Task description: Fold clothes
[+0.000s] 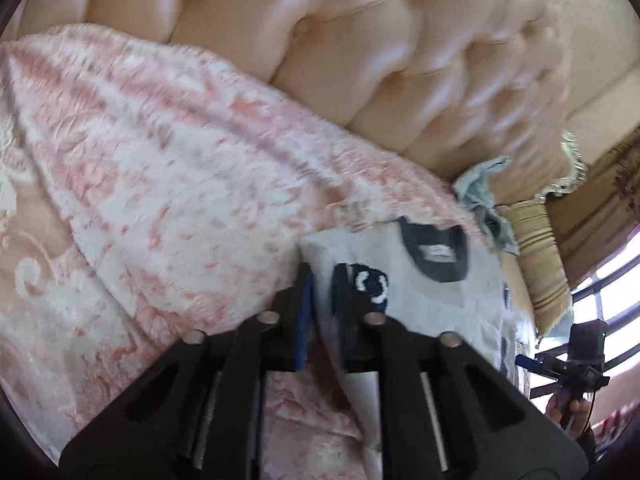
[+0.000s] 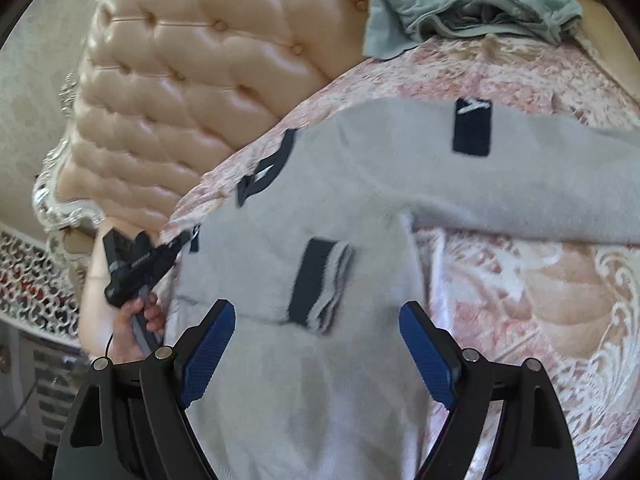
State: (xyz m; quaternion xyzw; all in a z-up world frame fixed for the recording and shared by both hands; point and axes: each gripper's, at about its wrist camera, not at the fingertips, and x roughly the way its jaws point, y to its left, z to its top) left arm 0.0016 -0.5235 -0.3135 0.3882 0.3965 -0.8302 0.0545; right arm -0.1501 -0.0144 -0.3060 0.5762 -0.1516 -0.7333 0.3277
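A grey sweater [image 2: 304, 208] with a dark navy collar [image 2: 264, 168] and navy cuffs lies on the pink-and-white bedspread [image 2: 520, 288]. One sleeve stretches to the right; the other sleeve's cuff [image 2: 320, 284] lies folded onto the body. My left gripper [image 1: 323, 276] is shut on the sweater's edge [image 1: 320, 256] near the collar [image 1: 436, 252]; it also shows in the right wrist view [image 2: 188, 236] at the sweater's left side. My right gripper [image 2: 316, 316] is open above the sweater's lower body, holding nothing. It shows in the left wrist view [image 1: 524, 360] at the far right.
A tufted peach headboard [image 2: 192, 80] stands behind the bed. A crumpled grey-green garment [image 2: 472, 4] lies against it at the bed's top. A striped cushion [image 1: 540, 268] and a window [image 1: 616, 292] are at the right in the left wrist view.
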